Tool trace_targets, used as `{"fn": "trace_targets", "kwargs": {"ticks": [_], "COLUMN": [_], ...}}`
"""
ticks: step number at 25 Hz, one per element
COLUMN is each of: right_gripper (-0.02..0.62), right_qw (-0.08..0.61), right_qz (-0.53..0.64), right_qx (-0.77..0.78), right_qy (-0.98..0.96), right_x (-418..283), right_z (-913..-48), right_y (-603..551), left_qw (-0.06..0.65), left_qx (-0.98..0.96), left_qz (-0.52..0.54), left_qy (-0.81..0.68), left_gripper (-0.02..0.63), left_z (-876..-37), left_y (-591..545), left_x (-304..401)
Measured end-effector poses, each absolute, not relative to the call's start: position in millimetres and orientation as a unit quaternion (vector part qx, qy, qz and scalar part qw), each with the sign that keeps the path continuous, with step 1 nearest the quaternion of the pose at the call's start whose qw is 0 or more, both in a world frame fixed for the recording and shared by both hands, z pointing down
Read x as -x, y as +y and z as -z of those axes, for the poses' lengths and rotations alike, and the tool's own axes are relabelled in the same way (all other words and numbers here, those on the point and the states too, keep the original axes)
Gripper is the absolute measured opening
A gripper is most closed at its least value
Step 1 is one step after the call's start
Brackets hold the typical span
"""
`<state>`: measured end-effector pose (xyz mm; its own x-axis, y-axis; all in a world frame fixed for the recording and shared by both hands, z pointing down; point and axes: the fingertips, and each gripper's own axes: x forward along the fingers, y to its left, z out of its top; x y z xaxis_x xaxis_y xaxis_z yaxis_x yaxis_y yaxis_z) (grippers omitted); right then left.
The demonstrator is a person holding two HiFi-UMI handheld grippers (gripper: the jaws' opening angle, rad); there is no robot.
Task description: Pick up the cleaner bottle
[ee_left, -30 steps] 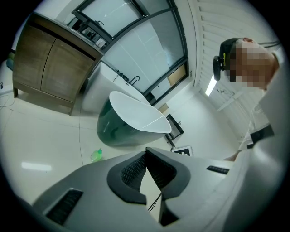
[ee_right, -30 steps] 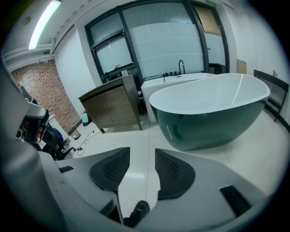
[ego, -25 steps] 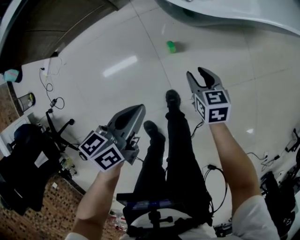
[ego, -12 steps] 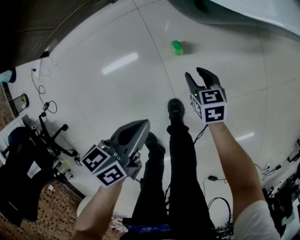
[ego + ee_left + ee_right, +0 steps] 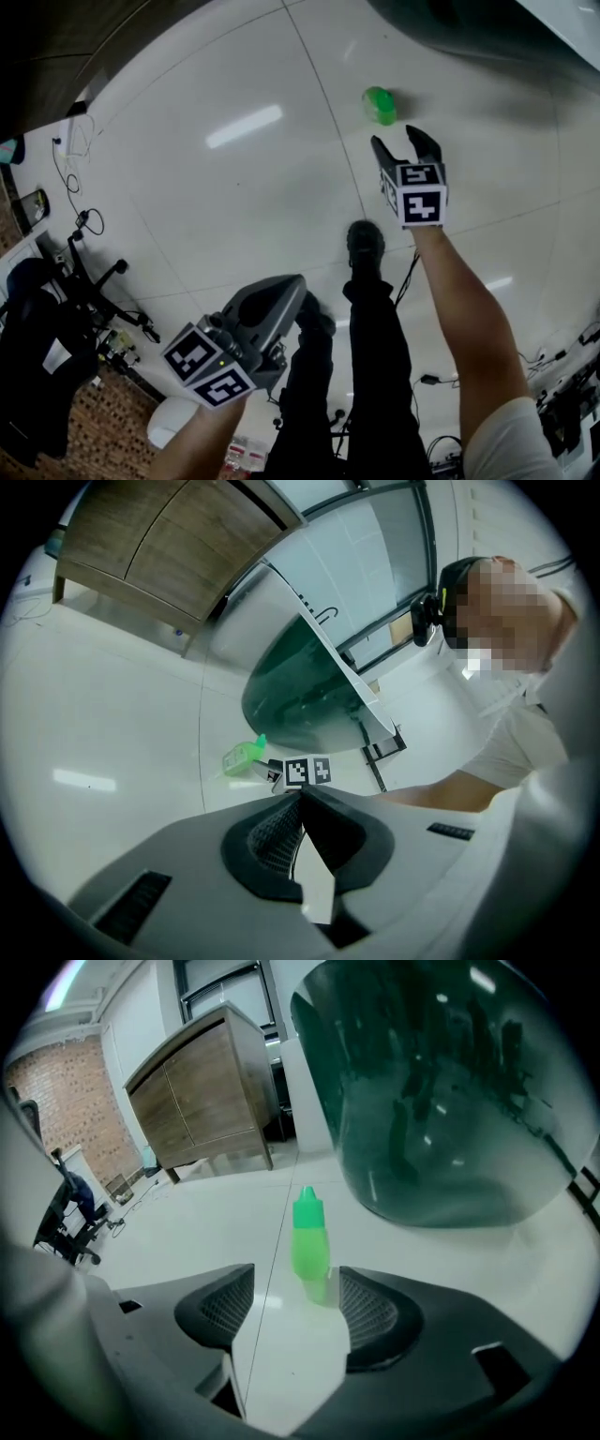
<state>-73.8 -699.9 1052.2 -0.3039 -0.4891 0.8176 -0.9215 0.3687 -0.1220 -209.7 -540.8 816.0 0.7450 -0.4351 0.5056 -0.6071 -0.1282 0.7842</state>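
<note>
Cleaner bottle [image 5: 380, 105] stands on the floor [image 5: 234, 187] just ahead of the right gripper [image 5: 401, 145], jaws just opening, spread and empty, lined up to straddle it; left gripper [image 5: 292, 284] pressed together, idle.

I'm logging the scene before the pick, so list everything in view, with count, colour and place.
cleaner bottle: one, green, on the floor just ahead of the right gripper
floor: one, white glossy tiles, under everything
cabinet: one, brown wood, at the wall beyond the bottle
rounded tinted shell: one, dark green, right of the bottle
office chair: one, black, left edge of the head view
cables: several, black, on the floor by the chair
legs: two, black trousers and shoes, between the grippers
left gripper: one, grey, fingers together, empty
right gripper: one, grey, fingers apart, just been opening, nothing between them yet
</note>
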Motion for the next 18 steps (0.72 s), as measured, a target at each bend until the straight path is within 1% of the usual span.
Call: {"fn": "trace_targets", "kwargs": {"ticks": [3, 8, 18], "right_gripper": [0.301, 0.302, 0.301], "right_qw": [0.347, 0.35, 0.323], "right_qz": [-0.309, -0.307, -0.281], "right_qx": [-0.49, -0.506, -0.533], "right_qy": [-0.738, -0.726, -0.73], "right_x": [75.1, 76.5, 82.6], "right_z": [-1079.6, -1112.2, -1125.8], "right_y": [-713.3, -724.9, -750.0], "left_qw": [0.566, 0.572, 0.573], "left_qx": [-0.742, -0.735, -0.735], "left_qz": [-0.08, -0.082, -0.089], "left_qy": [-0.352, -0.355, -0.351], "left_gripper": [-0.008, -0.008, -0.008], "left_z": [-835.2, -859.9, -881.0], "left_y": [-538.1, -533.4, -535.2], "left_x": [215.6, 225.5, 226.9]}}
